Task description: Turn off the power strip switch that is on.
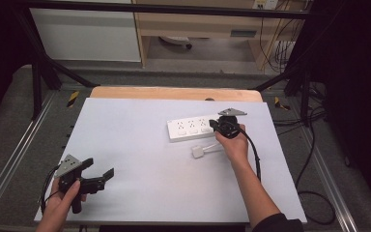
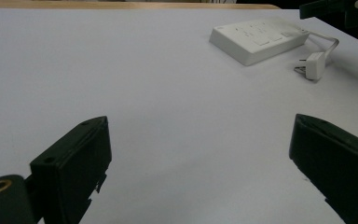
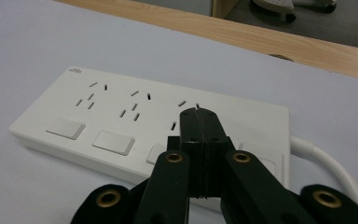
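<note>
High view: white table [image 1: 140,145], grey floor [image 1: 9,130]

From above we look down on the whole table [image 1: 140,145], while both gripper views skim low, sharing the power strip [image 3: 135,126].

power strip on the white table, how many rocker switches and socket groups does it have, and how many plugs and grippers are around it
rocker switches on the power strip: 4, one partly hidden behind the right gripper
socket groups: 3
plug: 1
grippers: 2, with the left gripper
total: 10
</note>
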Demonstrator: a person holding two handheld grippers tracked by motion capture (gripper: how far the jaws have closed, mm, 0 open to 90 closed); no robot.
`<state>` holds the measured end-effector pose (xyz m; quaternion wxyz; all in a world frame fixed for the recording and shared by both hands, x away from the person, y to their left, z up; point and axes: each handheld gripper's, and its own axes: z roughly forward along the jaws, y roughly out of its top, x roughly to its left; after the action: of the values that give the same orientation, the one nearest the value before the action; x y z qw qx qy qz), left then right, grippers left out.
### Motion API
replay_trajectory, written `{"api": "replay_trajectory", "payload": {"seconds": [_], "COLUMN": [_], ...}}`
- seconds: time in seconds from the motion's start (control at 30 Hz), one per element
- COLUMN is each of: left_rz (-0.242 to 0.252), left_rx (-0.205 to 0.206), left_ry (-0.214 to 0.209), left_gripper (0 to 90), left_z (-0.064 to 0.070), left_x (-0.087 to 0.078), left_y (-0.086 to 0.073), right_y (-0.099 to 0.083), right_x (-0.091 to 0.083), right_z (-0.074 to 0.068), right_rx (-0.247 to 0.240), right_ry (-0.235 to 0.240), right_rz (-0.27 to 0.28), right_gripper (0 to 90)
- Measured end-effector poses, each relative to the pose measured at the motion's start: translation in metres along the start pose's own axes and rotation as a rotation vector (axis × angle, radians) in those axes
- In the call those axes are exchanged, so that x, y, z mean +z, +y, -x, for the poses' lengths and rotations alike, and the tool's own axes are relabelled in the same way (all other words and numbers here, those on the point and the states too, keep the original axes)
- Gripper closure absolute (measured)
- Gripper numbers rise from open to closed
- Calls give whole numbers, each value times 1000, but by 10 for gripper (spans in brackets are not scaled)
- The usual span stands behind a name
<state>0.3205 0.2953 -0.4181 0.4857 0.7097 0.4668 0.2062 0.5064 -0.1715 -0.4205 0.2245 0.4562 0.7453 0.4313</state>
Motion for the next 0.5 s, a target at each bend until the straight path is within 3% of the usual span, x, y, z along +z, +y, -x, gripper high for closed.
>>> {"api": "replay_trajectory", "payload": {"seconds": [0.5], "left_rz": [-6], "left_rx": [2], "left_ry": [1], "left_gripper": [54], "left_z": [0], "left_x": [0], "left_y": [0], "right_y": [-10], "right_x": [4], "right_z": [1], "right_rx": [18], "right_ry": [4], "right_rz": [-11], "right_gripper": [900]}}
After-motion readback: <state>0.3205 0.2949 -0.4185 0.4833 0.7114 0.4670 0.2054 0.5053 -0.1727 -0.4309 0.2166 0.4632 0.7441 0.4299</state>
